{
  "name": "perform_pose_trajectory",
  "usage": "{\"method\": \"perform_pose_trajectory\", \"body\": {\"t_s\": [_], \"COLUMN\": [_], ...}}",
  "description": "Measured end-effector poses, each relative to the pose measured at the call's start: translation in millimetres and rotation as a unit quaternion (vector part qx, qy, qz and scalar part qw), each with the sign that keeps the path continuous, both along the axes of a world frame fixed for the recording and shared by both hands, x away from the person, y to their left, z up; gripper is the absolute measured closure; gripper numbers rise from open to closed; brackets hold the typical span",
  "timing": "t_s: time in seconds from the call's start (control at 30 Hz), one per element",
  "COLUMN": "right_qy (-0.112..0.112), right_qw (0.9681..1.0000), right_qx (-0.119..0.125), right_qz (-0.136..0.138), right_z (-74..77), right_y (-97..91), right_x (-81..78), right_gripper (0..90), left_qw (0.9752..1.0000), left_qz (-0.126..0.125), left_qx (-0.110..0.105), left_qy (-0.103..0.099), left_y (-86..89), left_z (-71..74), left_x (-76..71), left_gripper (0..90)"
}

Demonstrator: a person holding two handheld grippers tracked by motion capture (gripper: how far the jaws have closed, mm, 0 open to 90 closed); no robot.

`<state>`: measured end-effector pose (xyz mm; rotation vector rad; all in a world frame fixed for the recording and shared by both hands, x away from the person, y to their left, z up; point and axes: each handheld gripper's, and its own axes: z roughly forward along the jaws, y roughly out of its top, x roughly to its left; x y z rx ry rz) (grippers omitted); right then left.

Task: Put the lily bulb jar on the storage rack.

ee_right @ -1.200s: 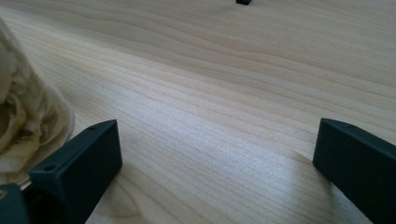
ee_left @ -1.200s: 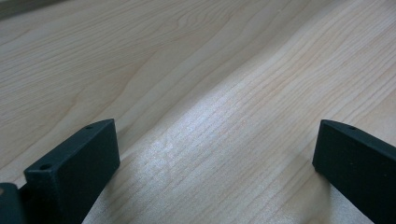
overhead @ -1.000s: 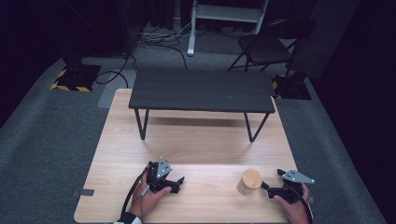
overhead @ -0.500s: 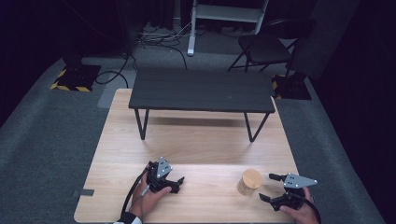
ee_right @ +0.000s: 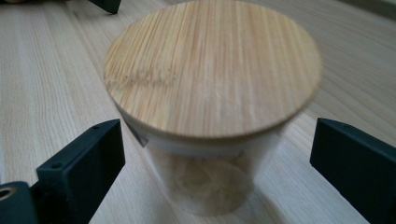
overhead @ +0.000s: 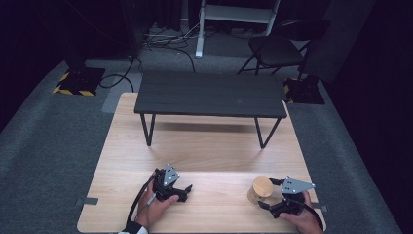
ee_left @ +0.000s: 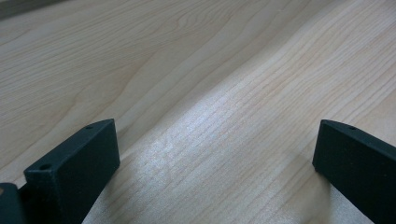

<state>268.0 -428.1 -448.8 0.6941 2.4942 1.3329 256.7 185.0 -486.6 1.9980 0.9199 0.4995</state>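
We find the right tongs spread wide around the jar, touching nothing. The jar stands on the bench. Left tongs gape, empty.

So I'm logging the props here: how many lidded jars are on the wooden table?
1. The jar with a bamboo lid stands near the table's front right, between the open jaws of the right gripper. Nothing visible could hide another.

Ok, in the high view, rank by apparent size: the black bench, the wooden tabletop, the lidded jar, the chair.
1. Wooden tabletop
2. Black bench
3. Chair, though it sits farther back, so its true size is uncertain
4. Jar, smallest, between the open right tongs
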Motion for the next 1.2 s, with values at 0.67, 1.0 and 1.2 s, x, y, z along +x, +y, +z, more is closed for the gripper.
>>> {"method": "perform_pose_trajectory", "body": {"t_s": [0.67,1.0,1.2], "right_qy": [-0.017,-0.029,-0.024], "right_qw": [0.9997,0.9992,0.9993], "right_qx": [0.002,0.011,0.015], "right_qz": [-0.018,-0.024,-0.022], "right_z": [-15.0,-21.0,-20.6], "right_y": [37.2,39.1,39.0], "right_x": [5.4,-0.1,0.7], "right_gripper": [11.1,25.0,25.2], "left_qw": [1.0,1.0,1.0], "left_qz": [0.0,0.0,-0.001], "left_qx": [0.0,0.0,0.0], "left_qy": [0.0,0.0,0.0], "left_y": [0.1,0.1,0.1], "left_z": [0.0,0.0,0.1], "left_x": [0.1,0.1,0.2], "left_gripper": [0.5,0.5,0.5]}}
